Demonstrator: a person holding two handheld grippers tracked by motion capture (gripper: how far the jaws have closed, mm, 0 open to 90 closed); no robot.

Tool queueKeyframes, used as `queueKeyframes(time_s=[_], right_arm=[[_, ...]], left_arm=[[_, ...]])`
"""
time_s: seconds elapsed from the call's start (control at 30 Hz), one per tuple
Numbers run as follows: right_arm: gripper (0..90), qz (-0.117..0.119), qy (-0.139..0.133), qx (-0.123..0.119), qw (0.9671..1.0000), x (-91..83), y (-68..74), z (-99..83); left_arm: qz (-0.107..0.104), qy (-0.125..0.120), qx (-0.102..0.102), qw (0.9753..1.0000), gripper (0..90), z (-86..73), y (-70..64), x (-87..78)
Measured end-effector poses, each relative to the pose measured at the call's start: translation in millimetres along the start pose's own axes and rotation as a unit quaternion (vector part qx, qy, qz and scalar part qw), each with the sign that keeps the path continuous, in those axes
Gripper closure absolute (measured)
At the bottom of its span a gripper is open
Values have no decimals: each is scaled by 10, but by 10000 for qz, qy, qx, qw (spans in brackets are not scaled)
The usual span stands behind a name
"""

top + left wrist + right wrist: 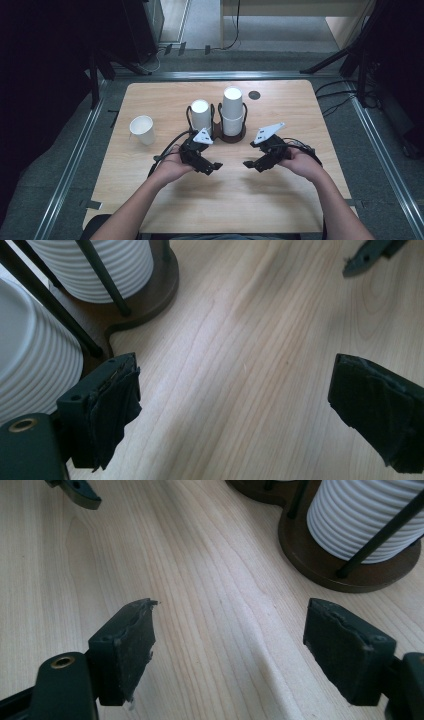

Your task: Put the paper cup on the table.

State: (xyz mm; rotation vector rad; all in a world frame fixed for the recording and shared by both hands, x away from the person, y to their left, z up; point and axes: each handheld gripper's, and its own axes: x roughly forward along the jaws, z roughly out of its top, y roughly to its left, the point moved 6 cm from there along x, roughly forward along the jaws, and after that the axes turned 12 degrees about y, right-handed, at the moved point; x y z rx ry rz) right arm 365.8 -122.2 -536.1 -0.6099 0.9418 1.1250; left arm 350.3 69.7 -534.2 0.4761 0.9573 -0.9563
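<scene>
Both the left gripper (216, 165) and right gripper (248, 164) hover spread and empty mid-table, where a careless reach could topple the tall cup stack (232, 111) toward the far edge

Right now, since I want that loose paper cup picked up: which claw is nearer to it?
Left. The left claw lies to the right of the loose paper cup; the right claw is farther right still.

Lab, tripod legs (332, 60), floor rails (70, 165)
</scene>
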Motion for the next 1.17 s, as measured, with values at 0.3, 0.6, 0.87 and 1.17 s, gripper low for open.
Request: queueKeyframes(time_s=[0.3,0.6,0.87,1.17], right_arm=[[205,-33,-40,-97,9999,0,58,41],[204,-52,-32,-127,9999,-2,79,41],[204,-41,5,-161,9999,10,88,38],[204,-25,51,-193,9998,36,90,27]], left_arm=[[73,-103,-127,9998,67,78,18,34],[93,-101,-136,9998,67,63,44,3],[45,-17,-117,9999,67,38,51,23],[40,227,-107,9997,67,-22,73,128]])
